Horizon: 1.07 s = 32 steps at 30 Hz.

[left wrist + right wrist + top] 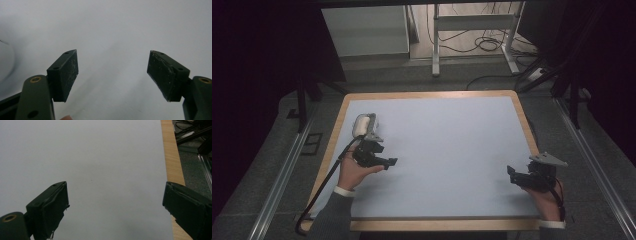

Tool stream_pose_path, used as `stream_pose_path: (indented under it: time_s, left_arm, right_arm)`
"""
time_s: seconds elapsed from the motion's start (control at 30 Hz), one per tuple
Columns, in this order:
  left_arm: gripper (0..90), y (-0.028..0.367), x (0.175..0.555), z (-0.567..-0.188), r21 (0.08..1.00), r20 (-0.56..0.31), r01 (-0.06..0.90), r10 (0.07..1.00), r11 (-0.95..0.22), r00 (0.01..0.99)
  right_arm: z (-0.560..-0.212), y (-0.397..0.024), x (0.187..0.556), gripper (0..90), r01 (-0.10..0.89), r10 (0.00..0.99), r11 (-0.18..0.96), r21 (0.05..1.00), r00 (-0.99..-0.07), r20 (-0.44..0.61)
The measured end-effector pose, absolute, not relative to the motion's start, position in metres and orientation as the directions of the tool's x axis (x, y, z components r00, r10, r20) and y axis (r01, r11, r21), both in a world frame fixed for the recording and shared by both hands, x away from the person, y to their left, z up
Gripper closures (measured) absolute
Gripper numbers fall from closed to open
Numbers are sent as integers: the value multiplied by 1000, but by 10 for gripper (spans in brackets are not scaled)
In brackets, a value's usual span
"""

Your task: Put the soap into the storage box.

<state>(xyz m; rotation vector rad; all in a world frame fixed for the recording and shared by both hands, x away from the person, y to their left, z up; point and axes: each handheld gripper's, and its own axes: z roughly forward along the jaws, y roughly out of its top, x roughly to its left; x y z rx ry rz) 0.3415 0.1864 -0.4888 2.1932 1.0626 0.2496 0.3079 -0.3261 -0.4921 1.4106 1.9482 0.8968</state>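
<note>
Both sets of jaws I see spread wide with nothing between them, left gripper (384, 162) just beside a small white rounded object (362, 124), right gripper (517, 176) near the pale blue wood-edged bench (452, 150) right edge.

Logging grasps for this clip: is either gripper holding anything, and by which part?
Nothing is held. The left gripper and right gripper both have their jaws wide apart over the bare mat.
</note>
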Motion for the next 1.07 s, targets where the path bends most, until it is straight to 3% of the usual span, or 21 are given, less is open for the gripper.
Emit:
stream_pose_path:
  time_s: [0.4, 1.07]
  left_arm:
    - [237, 186, 325, -511, 636, -144, 646, 758, -422, 636]
    - [233, 189, 323, -506, 660, -151, 637, 760, -398, 632]
  right_arm:
    - [-493, -325, 308, 62, 577, 956, 227, 784, -287, -66]
    - [-492, -324, 308, 62, 569, 953, 235, 788, -294, -73]
